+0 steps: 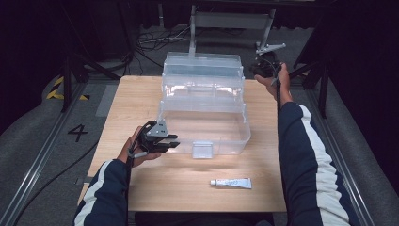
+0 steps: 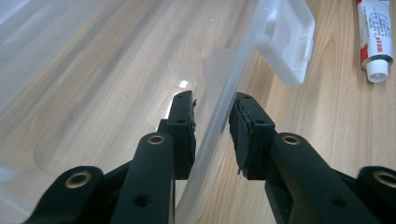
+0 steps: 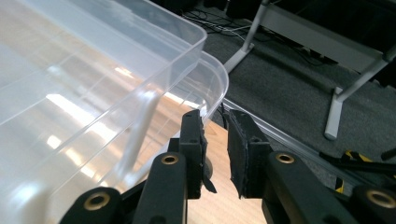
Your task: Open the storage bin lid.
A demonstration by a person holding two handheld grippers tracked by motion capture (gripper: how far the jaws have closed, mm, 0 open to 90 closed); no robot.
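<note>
Left gripper [image 2: 212,123]: jaws apart, straddling the thin front wall of the clear plastic box [image 1: 207,101] near its front-left corner — one pad inside the box, one outside, neither pressing the wall. In the high view the left gripper [image 1: 164,140] sits by that corner, toward the table's left edge.

Right gripper [image 3: 215,135]: jaws apart with a narrow gap, nothing between them. It hangs just beside the box's rear right corner, over the table's far-right corner; in the high view it [image 1: 266,68] is at the far edge, well apart from the left.

The box stands in the middle of the wooden table [image 1: 141,183], reaching its far edge, opened out in stepped tiers, all apparently empty. A latch tab [image 1: 203,149] hangs at the front wall's centre.

A white tube [image 1: 231,183] lies flat near the table's front edge, right of centre, cap to the left.

Judgement: the box looks light, thin-walled and smooth — likely to flex and slip under a pinch. Corners and rolled rims should be stiffest; two opposite holds would steady it. The tube probably dents; grip mid-body, lightly.
</note>
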